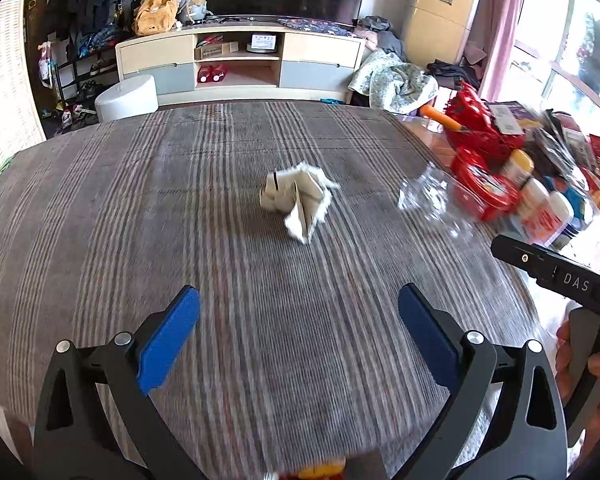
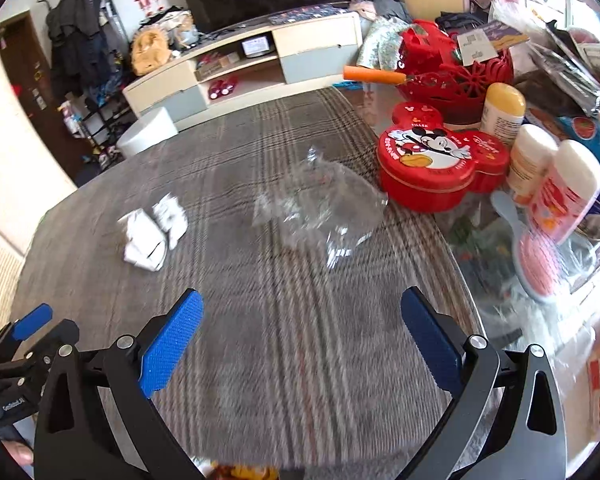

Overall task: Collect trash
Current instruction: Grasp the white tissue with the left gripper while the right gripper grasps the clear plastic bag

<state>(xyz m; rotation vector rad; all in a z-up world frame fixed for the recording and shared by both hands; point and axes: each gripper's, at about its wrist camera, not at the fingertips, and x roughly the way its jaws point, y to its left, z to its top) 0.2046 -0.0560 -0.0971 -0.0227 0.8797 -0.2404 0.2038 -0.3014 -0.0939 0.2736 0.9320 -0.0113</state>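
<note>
A crumpled white paper scrap (image 1: pixel 298 200) lies mid-table on the striped cloth (image 1: pixel 140 200), well ahead of my left gripper (image 1: pixel 299 310), which stands open and empty. The same paper scrap (image 2: pixel 152 232) sits to the front left in the right wrist view. A clear crumpled plastic wrapper (image 2: pixel 320 212) lies ahead of my right gripper (image 2: pixel 302 312), also open with nothing between its blue pads (image 2: pixel 172 344). In the left wrist view the wrapper (image 1: pixel 428 196) is to the right of the paper. The right gripper's black body (image 1: pixel 556 276) shows at the right edge, held by a hand (image 1: pixel 596 376).
The table's right side is crowded: a red Mickey tin (image 2: pixel 440 160), several bottles (image 2: pixel 532 160), a red basket (image 2: pixel 456 64), a pink hairbrush (image 2: pixel 536 256). Something yellow (image 2: pixel 244 472) sits at the near edge. Beyond the table are a white stool (image 1: pixel 128 98) and TV cabinet (image 1: pixel 240 60).
</note>
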